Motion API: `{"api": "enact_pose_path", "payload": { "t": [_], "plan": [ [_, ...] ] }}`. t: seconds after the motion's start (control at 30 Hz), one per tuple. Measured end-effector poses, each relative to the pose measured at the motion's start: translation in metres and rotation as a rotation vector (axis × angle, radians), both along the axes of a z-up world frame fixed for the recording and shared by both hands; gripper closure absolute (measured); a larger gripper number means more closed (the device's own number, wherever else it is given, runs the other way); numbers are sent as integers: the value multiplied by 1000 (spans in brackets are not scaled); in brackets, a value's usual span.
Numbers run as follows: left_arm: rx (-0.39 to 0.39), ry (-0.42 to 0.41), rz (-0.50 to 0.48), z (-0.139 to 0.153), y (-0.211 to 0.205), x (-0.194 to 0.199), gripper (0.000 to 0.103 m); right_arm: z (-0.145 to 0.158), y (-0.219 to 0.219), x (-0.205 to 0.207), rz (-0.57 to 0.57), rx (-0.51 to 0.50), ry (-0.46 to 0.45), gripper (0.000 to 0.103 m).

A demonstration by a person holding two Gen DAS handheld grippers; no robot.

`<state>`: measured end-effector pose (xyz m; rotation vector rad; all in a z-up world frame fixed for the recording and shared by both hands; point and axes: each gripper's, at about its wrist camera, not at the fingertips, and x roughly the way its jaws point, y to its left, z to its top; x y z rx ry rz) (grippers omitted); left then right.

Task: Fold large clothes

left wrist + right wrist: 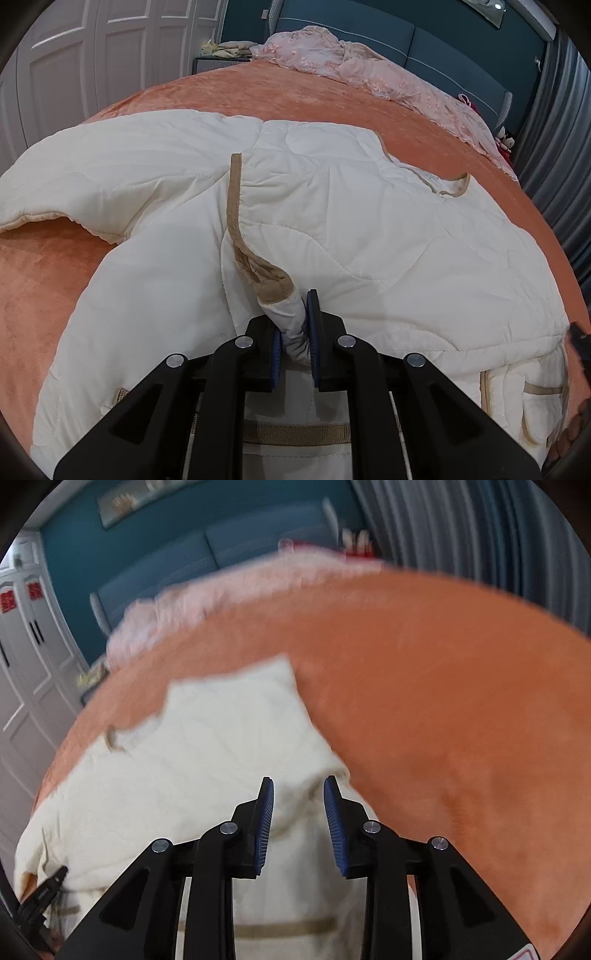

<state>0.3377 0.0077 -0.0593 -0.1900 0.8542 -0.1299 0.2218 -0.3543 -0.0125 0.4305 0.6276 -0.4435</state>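
A cream quilted jacket [332, 206] with tan trim lies spread on the orange bedspread [258, 88]. My left gripper [295, 325] is shut on a bunched piece of the jacket's tan-trimmed front edge [273, 288], held just above the jacket body. One sleeve [92, 177] stretches out to the left. In the blurred right wrist view the jacket [207, 746] lies below my right gripper [299, 786], which is open with nothing between its blue pads [266, 812]. The left gripper shows at that view's lower left edge [44, 893].
A pink lacy cover [369, 70] lies bunched at the head of the bed against a blue headboard [443, 44]. White wardrobe doors [92, 55] stand to the left, grey curtains [554, 129] to the right. Bare orange bedspread [443, 701] stretches right of the jacket.
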Motion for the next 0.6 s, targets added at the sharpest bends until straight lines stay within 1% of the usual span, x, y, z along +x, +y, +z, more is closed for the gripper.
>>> {"api": "enact_pose_path", "payload": {
  "t": [0.03,0.07,0.13,0.2,0.27,0.37,0.4,0.43,0.47,0.6],
  "plan": [
    [-2,-2,0,0,1,0,92,11,16,0,34,-33,-32,73],
    [0,-6,1,1,-2,0,92,17,29,6,77,-52,-38,72],
    [9,-9,1,1,-3,-2,92,23,65,29,222,-89,-8,65],
    [17,-11,1,1,-5,-2,91,20,93,50,321,-99,14,65],
    [24,-11,2,1,-6,-3,91,9,113,69,368,-79,48,65],
    [38,-13,1,0,-6,-3,91,-19,124,83,372,-16,116,65],
    [43,-15,1,0,-7,-3,91,-29,127,86,363,-21,142,65],
    [49,-17,0,-1,-7,-3,91,-38,132,86,361,-48,161,64],
    [58,-20,0,-1,-8,-4,91,-42,135,87,360,-74,171,64],
    [92,-29,2,-2,-13,-4,90,-44,140,89,359,-92,180,63]
  ]
}}
